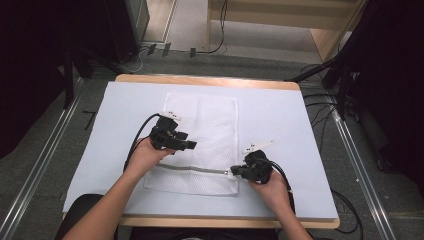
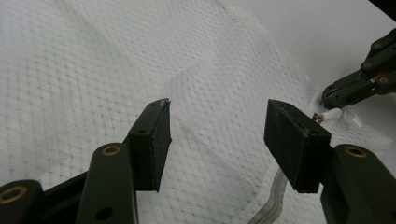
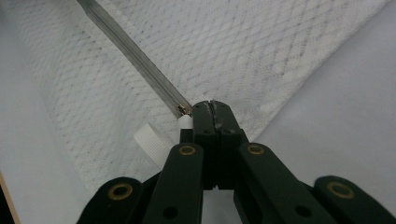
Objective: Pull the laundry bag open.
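A white mesh bag [image 1: 202,135] lies flat mid-table, its zipper [image 1: 192,169] running along the near end. The right tool [image 1: 236,171] is clenched on the zipper pull [image 3: 185,122] at the bag's right edge. The left tool [image 1: 190,145] hovers released over the mesh, nothing between its jaws.

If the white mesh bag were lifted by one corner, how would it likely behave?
The mesh bag would probably droop and fold: it is thin netting lying flat with soft creases. It looks light for its size. Its zipper is likely the stiffest part, where the right gripper has its jaws shut at the pull.
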The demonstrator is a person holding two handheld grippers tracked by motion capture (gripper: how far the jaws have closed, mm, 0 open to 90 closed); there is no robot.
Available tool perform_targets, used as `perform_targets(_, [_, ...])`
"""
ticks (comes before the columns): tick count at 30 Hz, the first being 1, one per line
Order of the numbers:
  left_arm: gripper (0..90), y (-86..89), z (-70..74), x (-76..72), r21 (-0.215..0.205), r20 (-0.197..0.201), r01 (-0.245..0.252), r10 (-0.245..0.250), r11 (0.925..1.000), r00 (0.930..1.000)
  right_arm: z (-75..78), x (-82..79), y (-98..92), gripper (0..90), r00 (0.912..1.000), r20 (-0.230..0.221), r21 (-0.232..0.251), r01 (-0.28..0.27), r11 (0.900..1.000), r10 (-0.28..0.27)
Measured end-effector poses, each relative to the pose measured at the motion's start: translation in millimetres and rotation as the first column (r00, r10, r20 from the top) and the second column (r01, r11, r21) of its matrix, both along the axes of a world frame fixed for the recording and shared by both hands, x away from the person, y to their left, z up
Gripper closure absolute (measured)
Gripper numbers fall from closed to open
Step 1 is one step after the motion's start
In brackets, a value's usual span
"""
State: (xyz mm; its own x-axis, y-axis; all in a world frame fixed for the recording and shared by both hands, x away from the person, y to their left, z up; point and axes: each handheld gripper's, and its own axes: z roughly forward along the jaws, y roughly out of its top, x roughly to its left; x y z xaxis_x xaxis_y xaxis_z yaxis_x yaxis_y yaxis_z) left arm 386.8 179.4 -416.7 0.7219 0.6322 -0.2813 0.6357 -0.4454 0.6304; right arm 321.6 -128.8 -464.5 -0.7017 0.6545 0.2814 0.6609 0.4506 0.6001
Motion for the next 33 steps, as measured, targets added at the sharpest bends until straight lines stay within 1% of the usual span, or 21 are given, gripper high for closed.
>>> perform_targets(3, [42.1,-0.6,0.3,-0.3,0.001,-0.001,0.006,-0.006,1.0000,1.0000,0.2,-1.1,2.1,90.0,0.9999,-0.009,0.003,-0.012,1.000,0.012])
perform_targets(6, [45.7,-2.1,0.6,-1.4,-0.004,-0.002,0.010,-0.010,0.9999,1.0000,0.8,-2.3,5.0,90.0,0.9998,-0.002,-0.002,-0.018,1.000,0.018])
perform_targets(9, [46.6,-4.2,1.1,-2.7,-0.002,0.003,0.016,-0.016,0.9999,0.9999,0.5,-2.8,8.3,90.0,0.9996,0.000,-0.002,-0.029,1.000,0.029])
perform_targets(13, [48.2,-7.9,0.7,-5.6,-0.001,0.000,0.031,-0.031,0.9995,0.9995,1.4,-3.4,12.9,90.0,0.9988,0.018,-0.006,-0.045,0.999,0.045])
perform_targets(16, [49.0,-10.7,0.5,-8.5,0.012,0.002,0.047,-0.047,0.9988,0.9989,2.4,-2.4,14.4,90.0,0.9984,0.024,0.001,-0.052,0.999,0.052])
perform_targets(18, [50.0,-12.0,0.8,-10.6,0.005,0.000,0.048,-0.048,0.9988,0.9988,2.7,-2.2,16.0,90.0,0.9984,0.022,-0.003,-0.051,0.999,0.051])
perform_targets(19, [50.4,-12.0,1.7,-11.7,0.008,-0.001,0.052,-0.052,0.9986,0.9986,2.7,-1.5,15.8,90.0,0.9979,0.029,-0.004,-0.058,0.998,0.058])
perform_targets(21, [53.8,-13.8,3.3,-14.6,-0.001,-0.007,0.059,-0.059,0.9983,0.9983,4.5,-0.8,13.8,90.0,0.9976,0.041,-0.009,-0.055,0.998,0.055])
perform_targets(22, [54.8,-15.4,3.8,-16.1,-0.008,-0.009,0.059,-0.059,0.9982,0.9982,5.5,-0.2,11.5,90.0,0.9975,0.047,-0.003,-0.052,0.999,0.052])
perform_targets(23, [56.2,-17.1,4.8,-17.7,-0.009,-0.014,0.062,-0.062,0.9980,0.9980,6.1,0.9,9.0,90.0,0.9975,0.047,0.008,-0.054,0.999,0.053])
perform_targets(24, [57.5,-19.1,5.5,-19.4,-0.020,-0.013,0.065,-0.065,0.9977,0.9978,6.6,1.5,7.1,90.0,0.9981,0.041,0.012,-0.046,0.999,0.046])
perform_targets(26, [60.3,-23.2,6.1,-22.6,-0.031,-0.015,0.077,-0.077,0.9966,0.9969,6.8,2.6,4.7,90.0,0.9983,0.038,0.006,-0.044,0.999,0.044])
perform_targets(27, [62.1,-25.3,6.0,-24.0,-0.038,-0.023,0.081,-0.082,0.9960,0.9964,6.6,2.9,4.0,90.0,0.9981,0.044,0.001,-0.044,0.999,0.044])
perform_targets(28, [65.4,-27.0,5.4,-25.7,-0.045,-0.028,0.088,-0.089,0.9951,0.9957,6.6,2.4,3.3,90.0,0.9984,0.038,-0.001,-0.042,0.999,0.042])
perform_targets(30, [69.7,-30.8,3.1,-28.7,-0.055,-0.042,0.101,-0.103,0.9934,0.9938,5.8,1.4,2.5,90.0,0.9978,0.048,-0.009,-0.045,0.999,0.045])
perform_targets(31, [70.6,-33.1,1.5,-29.7,-0.054,-0.045,0.109,-0.112,0.9925,0.9927,5.7,1.3,1.1,90.0,0.9977,0.051,-0.017,-0.043,0.999,0.044])
perform_targets(33, [72.2,-37.1,-2.7,-31.5,-0.065,-0.060,0.114,-0.118,0.9913,0.9911,4.5,1.4,-0.9,90.0,0.9984,0.046,-0.014,-0.033,0.999,0.034])
